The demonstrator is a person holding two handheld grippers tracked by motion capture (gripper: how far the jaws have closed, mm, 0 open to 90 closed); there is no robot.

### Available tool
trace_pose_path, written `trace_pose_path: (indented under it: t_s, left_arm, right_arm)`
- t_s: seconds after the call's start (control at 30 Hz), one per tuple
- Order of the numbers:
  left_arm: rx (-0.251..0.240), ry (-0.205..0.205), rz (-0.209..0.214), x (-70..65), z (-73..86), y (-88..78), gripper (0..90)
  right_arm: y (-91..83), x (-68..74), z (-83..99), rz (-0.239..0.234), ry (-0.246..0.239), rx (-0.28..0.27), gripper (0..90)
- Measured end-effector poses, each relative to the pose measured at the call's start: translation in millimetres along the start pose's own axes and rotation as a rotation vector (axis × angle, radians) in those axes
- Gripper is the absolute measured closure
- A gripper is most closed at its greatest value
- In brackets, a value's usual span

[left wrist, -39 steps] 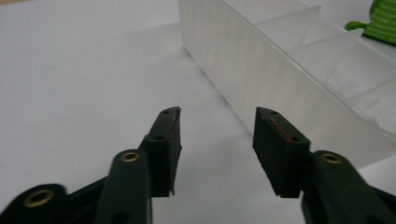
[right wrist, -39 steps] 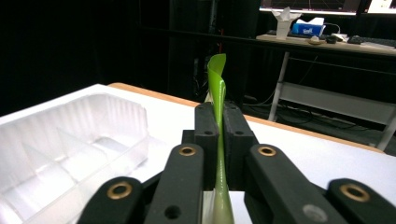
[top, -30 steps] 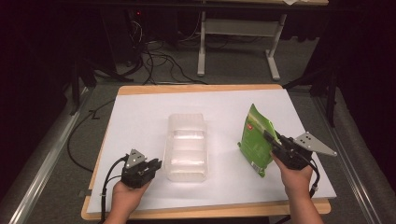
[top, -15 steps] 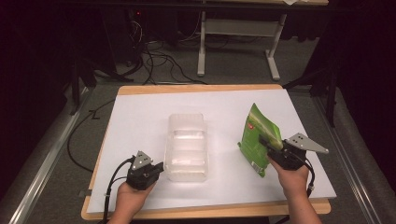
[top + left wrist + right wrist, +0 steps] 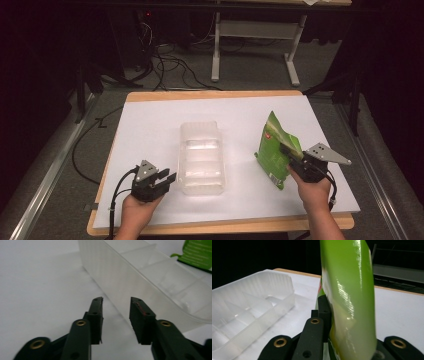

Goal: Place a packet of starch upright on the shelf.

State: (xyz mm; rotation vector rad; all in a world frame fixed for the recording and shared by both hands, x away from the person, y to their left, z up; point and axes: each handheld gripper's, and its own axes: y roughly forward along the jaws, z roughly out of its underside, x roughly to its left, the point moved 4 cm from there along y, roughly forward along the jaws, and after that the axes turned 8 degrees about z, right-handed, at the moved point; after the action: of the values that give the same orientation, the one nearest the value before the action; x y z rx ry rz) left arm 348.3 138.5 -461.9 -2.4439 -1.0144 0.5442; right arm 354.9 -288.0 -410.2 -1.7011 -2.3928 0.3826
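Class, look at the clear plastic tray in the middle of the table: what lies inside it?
The clear plastic compartment tray holds nothing visible; its ribbed dividers and the white table show through. From the right gripper view, the near wall blurs the lowest corners, so those cannot be checked.

Left gripper (image 5: 116, 302) seen along its own two black jaws, which rise from the bottom edge and stand apart with nothing between them; they have just been opening. The right-hand pad carries a reddish streak along its inner edge. Beneath lies the white table (image 5: 37, 285). Just beyond the jaw tips, the long side wall of a clear tray (image 5: 140, 277) runs diagonally toward the top; ribbed dividers show inside it. A green bag (image 5: 197, 252) sits at the upper right corner, behind the tray.
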Motion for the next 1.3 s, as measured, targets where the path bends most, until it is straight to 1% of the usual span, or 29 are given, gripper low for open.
trace_pose_path:
  t_s: [0.07, 0.17, 0.2, 0.23, 0.27, 0.33, 0.37, 0.43, 0.5, 0.57, 0.6, 0.73, 0.93, 1.07, 1.17, 1.2, 1.3]
  left_arm:
    - [-0.020, -0.004, -0.035, 7.0, -1.0, -6.5, 52.7]
    - [-0.048, -0.019, -0.062, 15.8, -1.8, -15.0, 44.9]
    - [-0.060, -0.025, -0.070, 19.2, -1.9, -18.1, 43.0]
    - [-0.060, -0.025, -0.070, 19.2, -1.9, -18.1, 41.6]
    - [-0.069, -0.029, -0.085, 23.1, -1.8, -21.4, 40.4]
    - [-0.073, -0.028, -0.097, 26.2, -1.7, -23.8, 38.6]
    - [-0.074, -0.028, -0.098, 27.3, -1.6, -24.4, 38.0]
    - [-0.067, -0.026, -0.101, 28.7, -0.9, -24.8, 37.0]
    - [-0.066, -0.023, -0.100, 28.7, -0.6, -24.9, 36.8]
    - [-0.064, -0.016, -0.098, 27.9, -0.4, -24.6, 36.8]
    - [-0.060, -0.011, -0.098, 27.6, -0.4, -24.5, 36.9]
    - [-0.054, -0.002, -0.103, 27.0, 0.1, -23.8, 36.9]
    - [-0.054, -0.010, -0.100, 27.4, 0.7, -23.5, 37.0]
    - [-0.053, -0.007, -0.101, 26.9, 0.7, -23.4, 37.0]
    - [-0.049, -0.007, -0.103, 27.3, 1.1, -23.2, 37.0]
    - [-0.047, -0.010, -0.103, 27.5, 1.3, -23.1, 37.0]
    - [-0.045, -0.010, -0.104, 27.8, 1.5, -23.2, 37.0]
  right_arm:
    - [0.0, -0.7, -1.0, -0.008, -0.013, -0.006, 90.0]
    - [-1.4, -1.2, -4.3, -0.018, -0.025, -0.024, 90.0]
    - [-2.1, -1.0, -5.0, -0.018, -0.024, -0.023, 90.0]
    - [-2.1, -1.0, -5.0, -0.018, -0.024, -0.023, 90.0]
    - [-3.3, -0.3, -7.9, -0.021, -0.041, -0.031, 90.0]
    - [-4.3, 0.7, -10.8, -0.026, -0.050, -0.041, 90.0]
    - [-4.6, 1.7, -11.8, -0.028, -0.048, -0.042, 90.0]
    - [-4.7, 4.1, -15.8, -0.038, -0.062, -0.053, 90.0]
    - [-4.4, 5.9, -20.3, -0.061, -0.062, -0.059, 90.0]
    - [-3.2, 8.5, -25.8, -0.081, -0.072, -0.062, 90.0]
    - [-2.0, 9.6, -28.9, -0.085, -0.084, -0.066, 90.0]
    - [4.3, 15.3, -39.5, -0.124, -0.078, -0.085, 90.0]
    - [15.3, 26.0, -52.6, -0.165, -0.090, -0.099, 90.0]
    - [23.1, 32.2, -60.3, -0.205, -0.098, -0.112, 90.0]
    - [26.0, 35.2, -63.1, -0.217, -0.100, -0.111, 90.0]
    - [30.2, 38.7, -66.9, -0.235, -0.103, -0.116, 90.0]
    - [35.5, 43.4, -71.6, -0.261, -0.106, -0.123, 90.0]
